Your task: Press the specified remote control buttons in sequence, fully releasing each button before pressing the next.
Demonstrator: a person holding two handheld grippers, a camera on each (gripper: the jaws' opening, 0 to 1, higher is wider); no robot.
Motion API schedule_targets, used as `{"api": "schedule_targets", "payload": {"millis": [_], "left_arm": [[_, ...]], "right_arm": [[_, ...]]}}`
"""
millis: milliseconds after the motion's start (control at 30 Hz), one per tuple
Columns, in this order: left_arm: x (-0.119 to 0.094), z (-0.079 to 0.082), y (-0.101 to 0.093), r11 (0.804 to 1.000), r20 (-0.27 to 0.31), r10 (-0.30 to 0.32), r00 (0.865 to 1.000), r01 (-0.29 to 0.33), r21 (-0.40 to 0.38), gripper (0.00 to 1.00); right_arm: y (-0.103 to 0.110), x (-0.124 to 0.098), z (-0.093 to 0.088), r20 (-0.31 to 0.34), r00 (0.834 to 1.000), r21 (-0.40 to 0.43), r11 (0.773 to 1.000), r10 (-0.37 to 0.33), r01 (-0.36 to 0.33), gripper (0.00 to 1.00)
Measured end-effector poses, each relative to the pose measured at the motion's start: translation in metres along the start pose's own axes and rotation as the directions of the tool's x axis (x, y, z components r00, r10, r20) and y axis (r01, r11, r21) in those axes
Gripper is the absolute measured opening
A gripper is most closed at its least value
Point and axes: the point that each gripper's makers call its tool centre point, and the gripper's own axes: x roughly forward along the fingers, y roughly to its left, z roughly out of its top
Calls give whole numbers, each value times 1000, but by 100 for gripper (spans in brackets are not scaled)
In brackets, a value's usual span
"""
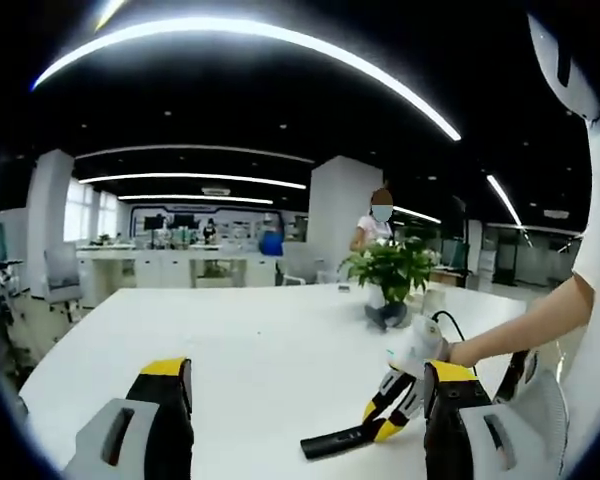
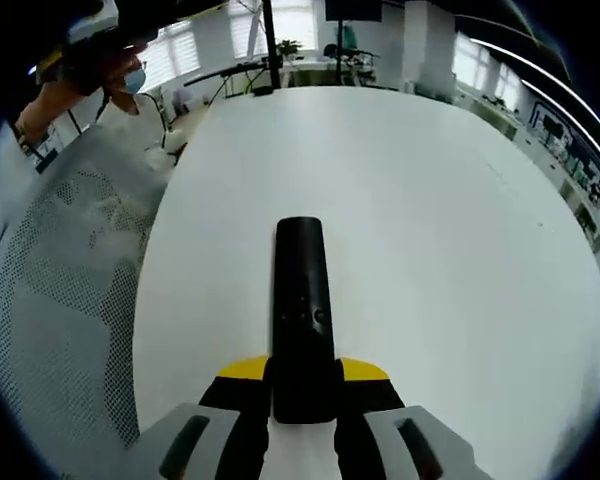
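Jaws of the right gripper (image 2: 302, 400) close on the near end of the black remote (image 2: 301, 300), whose long axis runs straight ahead from them over the white bench (image 2: 460, 250). Jaws of the left gripper (image 1: 305, 400) stand parted and empty; from them the remote (image 1: 335, 440) lies low and to the right, near the right-hand jaw, with the potted plant (image 1: 390, 275) beyond. Pressing probably falls to the left.

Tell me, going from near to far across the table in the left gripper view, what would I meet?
Left gripper, open → black remote, held at its far end by the right gripper → potted plant → person standing beyond the white table.
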Motion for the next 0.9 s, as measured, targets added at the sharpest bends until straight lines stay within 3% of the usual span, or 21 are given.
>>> {"api": "schedule_targets", "payload": {"millis": [467,667,900], "left_arm": [[-1,-1,6,1000,-5,9,1000,-9,-24,99],[-1,-3,5,1000,-10,7,1000,-8,-30,99],[-4,-8,5,999,-24,10,1000,-11,-37,99]], "right_arm": [[-40,1,0,-37,999,-1,1000,-18,18,21],[-55,0,-1,-70,997,-64,998,-25,20,21],[-73,0,-1,-68,997,-84,996,-22,17,21]]}}
